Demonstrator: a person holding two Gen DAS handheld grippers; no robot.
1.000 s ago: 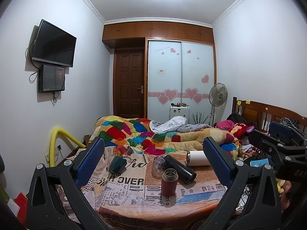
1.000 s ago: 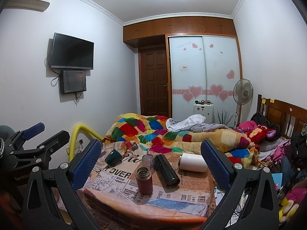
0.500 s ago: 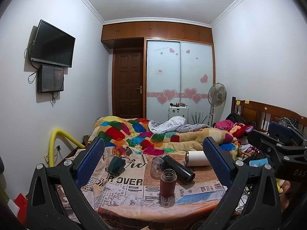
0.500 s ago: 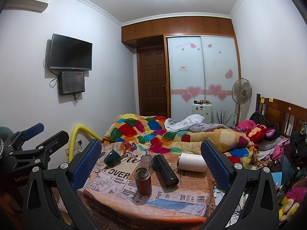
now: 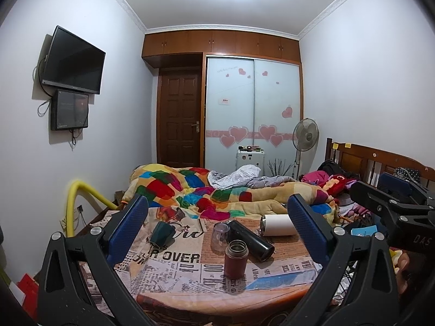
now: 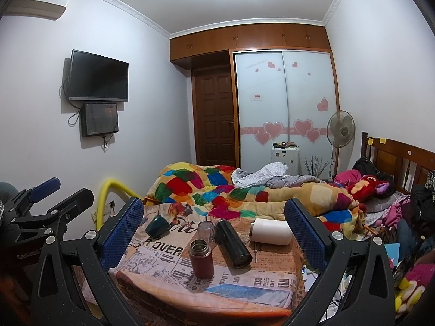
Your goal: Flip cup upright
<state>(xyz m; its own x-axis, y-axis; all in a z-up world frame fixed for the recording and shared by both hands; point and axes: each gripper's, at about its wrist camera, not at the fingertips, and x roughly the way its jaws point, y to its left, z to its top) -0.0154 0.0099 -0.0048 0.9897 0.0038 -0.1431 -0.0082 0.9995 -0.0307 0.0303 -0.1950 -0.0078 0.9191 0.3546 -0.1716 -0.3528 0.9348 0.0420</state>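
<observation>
A dark green cup [image 5: 162,232] lies tipped on its side at the table's far left; it also shows in the right wrist view [image 6: 157,225]. A clear glass [image 5: 219,235] [image 6: 205,230] stands upside down mid-table. A black flask [image 5: 251,239] [image 6: 233,243] and a white flask [image 5: 277,225] [image 6: 271,231] lie on their sides. A maroon flask [image 5: 236,258] [image 6: 201,257] stands upright in front. My left gripper [image 5: 217,231] and right gripper [image 6: 213,231] are both open and empty, held back from the table.
The table [image 5: 168,271] wears a newspaper-print cloth. Behind it is a bed with a colourful quilt [image 5: 217,190]. A yellow padded rail [image 5: 78,198] stands at the left. Clutter lies at the right by the headboard [image 5: 375,160].
Both grippers have drifted slightly; the view has shifted a little. Nothing on the table has moved.
</observation>
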